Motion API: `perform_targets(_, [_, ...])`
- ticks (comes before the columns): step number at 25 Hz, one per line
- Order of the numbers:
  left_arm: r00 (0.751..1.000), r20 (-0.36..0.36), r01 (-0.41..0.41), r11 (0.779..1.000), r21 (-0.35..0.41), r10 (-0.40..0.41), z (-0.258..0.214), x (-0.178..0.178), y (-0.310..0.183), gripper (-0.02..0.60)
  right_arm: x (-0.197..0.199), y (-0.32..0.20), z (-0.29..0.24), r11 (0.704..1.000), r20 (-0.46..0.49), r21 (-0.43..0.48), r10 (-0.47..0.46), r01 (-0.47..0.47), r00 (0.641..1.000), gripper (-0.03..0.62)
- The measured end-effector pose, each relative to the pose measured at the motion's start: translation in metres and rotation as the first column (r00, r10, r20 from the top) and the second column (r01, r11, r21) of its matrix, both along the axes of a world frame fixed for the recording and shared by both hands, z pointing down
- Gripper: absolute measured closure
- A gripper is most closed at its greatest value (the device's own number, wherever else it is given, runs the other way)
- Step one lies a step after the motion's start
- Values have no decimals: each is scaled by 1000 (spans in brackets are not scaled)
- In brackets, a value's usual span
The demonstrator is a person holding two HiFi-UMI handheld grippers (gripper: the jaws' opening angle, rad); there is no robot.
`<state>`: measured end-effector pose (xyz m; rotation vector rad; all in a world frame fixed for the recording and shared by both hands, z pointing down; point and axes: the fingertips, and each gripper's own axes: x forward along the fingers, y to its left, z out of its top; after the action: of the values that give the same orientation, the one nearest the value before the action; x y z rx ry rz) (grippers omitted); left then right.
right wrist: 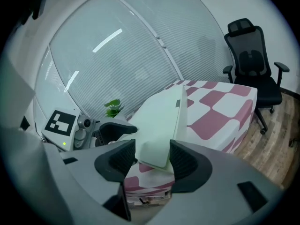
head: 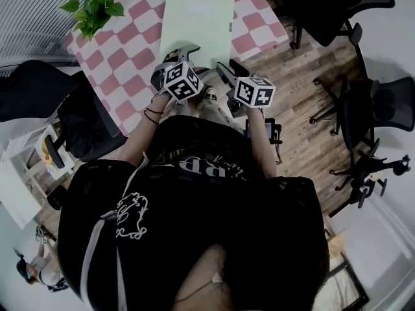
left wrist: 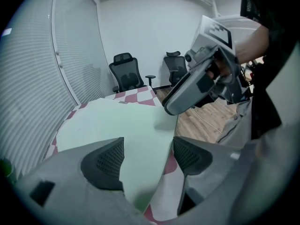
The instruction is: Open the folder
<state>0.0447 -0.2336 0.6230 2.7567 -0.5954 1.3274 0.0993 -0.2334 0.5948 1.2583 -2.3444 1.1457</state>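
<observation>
Checkered table (head: 123,57) bears a pale-green folder (head: 198,24) (closed, flat).

I count one pale green folder (head: 196,24), one table (head: 123,63) under a checked cloth, one potted plant (head: 94,8), two grippers, namely left gripper (left wrist: 147,157) and right gripper (right wrist: 152,157), two black office chairs (left wrist: 126,73) past the table in my left gripper view, further chairs around the room, number unclear.

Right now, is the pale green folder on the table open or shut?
Shut. The folder lies flat on the checkered table, and in the right gripper view its cover rests level on top with no gap showing.
</observation>
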Motion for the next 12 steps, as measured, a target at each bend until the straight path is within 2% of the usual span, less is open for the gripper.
perform_targets(3, [1000,1,7,1000,-5,-7,1,0,-1,252,4,-3,-1,995,138,-49,89,-83,986,393])
perform_targets(6, [1000,-5,13,1000,-12,-13,2,1,-1,249,10,-4,-4,981,276,-113,182,-156,944,393])
perform_targets(8, [1000,-15,18,1000,-18,-18,3,1,0,249,10,-4,-8,978,310,-119,198,-169,930,393])
perform_targets(12, [1000,-23,15,1000,-17,-16,2,2,0,248,10,-4,-12,977,320,-116,208,-179,924,393])
